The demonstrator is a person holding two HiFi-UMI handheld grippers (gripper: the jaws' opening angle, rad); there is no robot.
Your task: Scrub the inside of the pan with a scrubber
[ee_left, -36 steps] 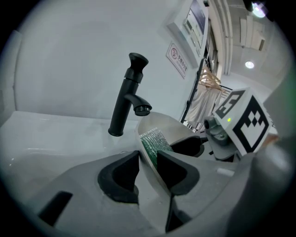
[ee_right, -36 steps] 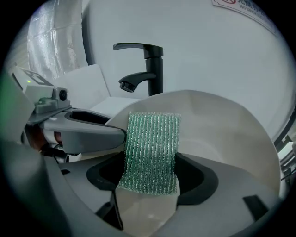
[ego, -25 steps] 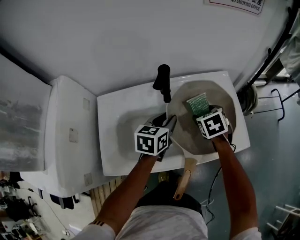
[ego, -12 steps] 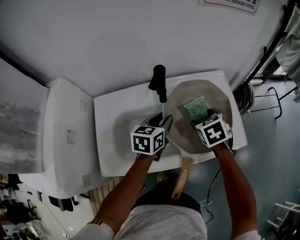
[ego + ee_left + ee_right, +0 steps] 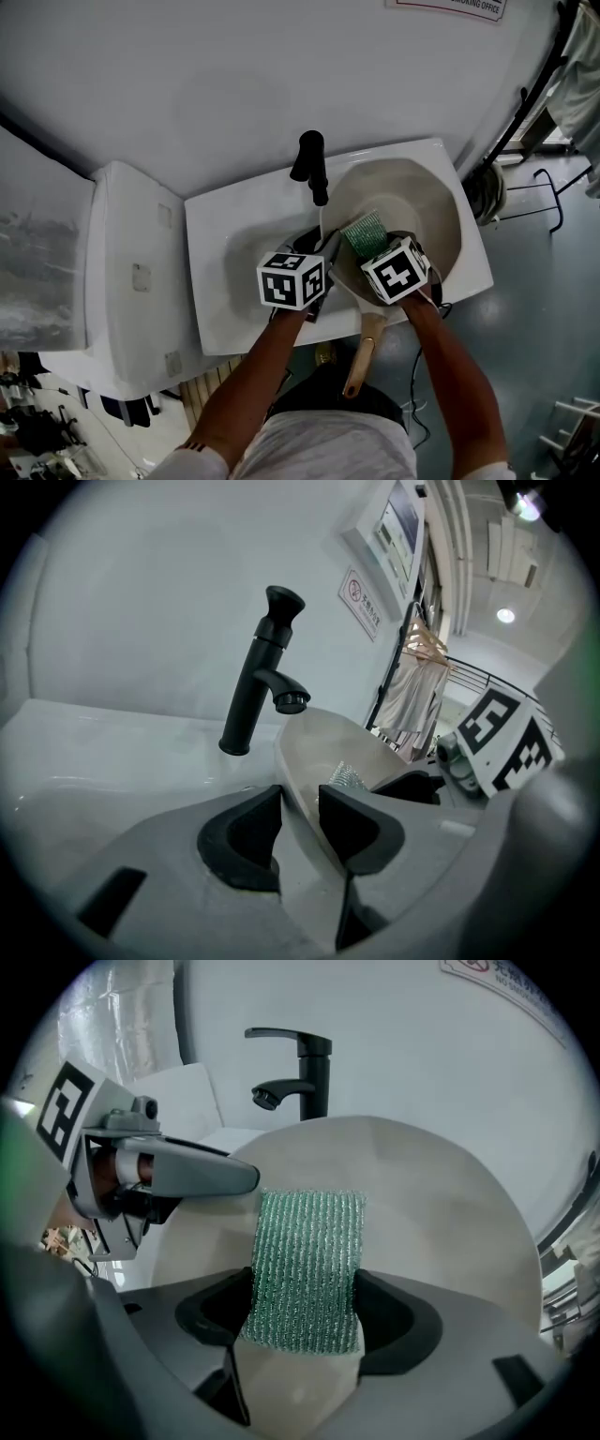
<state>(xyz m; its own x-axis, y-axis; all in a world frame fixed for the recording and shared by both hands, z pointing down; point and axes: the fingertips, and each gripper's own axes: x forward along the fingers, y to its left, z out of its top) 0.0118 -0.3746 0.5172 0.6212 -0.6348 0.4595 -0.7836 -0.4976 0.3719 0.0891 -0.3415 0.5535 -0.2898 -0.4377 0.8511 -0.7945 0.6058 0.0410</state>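
Sink [image 5: 216, 281] w/ black tap [image 5: 312, 167], pale wall [image 5: 234, 84]; L tongs [image 5: 300, 808] tight on pan [image 5: 412, 202], R tongs [image 5: 305, 1309] on scrubber [image 5: 307, 1246].

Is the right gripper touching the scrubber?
Touching. The right gripper view shows the right gripper with its jaws pressed against both side edges of the green scrubber, which stands between them with no gap on either side.

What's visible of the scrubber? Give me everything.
The scrubber is a flat rectangular pad of green, ribbed, glittery mesh. The right gripper clamps its lower end between its jaws, by both side edges. The rest sticks out ahead, apparently flat against the inside of the cream pan, near its left rim.
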